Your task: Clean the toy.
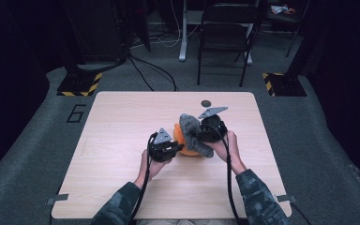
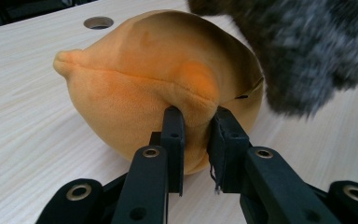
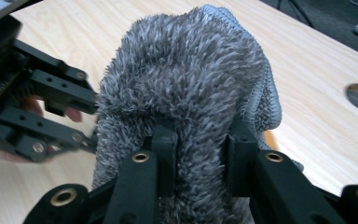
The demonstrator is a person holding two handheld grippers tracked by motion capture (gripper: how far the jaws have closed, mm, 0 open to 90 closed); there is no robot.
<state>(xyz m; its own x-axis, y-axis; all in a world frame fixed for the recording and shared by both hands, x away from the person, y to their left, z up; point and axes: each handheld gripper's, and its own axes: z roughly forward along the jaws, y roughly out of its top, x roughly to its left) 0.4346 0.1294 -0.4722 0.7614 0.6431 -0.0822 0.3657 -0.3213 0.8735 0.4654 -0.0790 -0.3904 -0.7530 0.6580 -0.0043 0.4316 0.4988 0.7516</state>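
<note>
Looking down from the high view, the left gripper (image 1: pixel 171 149) sits just left of centre, nosing into the orange plush toy (image 1: pixel 180 136), and the right gripper (image 1: pixel 205 133) comes in from the right with the grey fluffy cloth (image 1: pixel 193 132) draped over the toy's top. The toy lies between the two tools, on the table (image 1: pixel 117 140), so both are equally close.

Now the left gripper view: its jaws are pinching a fold of the orange plush toy (image 2: pixel 168 88) at the lower middle of the frame, the toy's seam running leftward to a point. The grey fluffy cloth (image 2: pixel 303 46) hangs in at upper right.

Over to the right gripper view: jaws clamped on the grey fluffy cloth (image 3: pixel 191 102), which rises straight ahead of them. The left gripper (image 3: pixel 91 121) shows at left, touching the cloth's edge.
</note>
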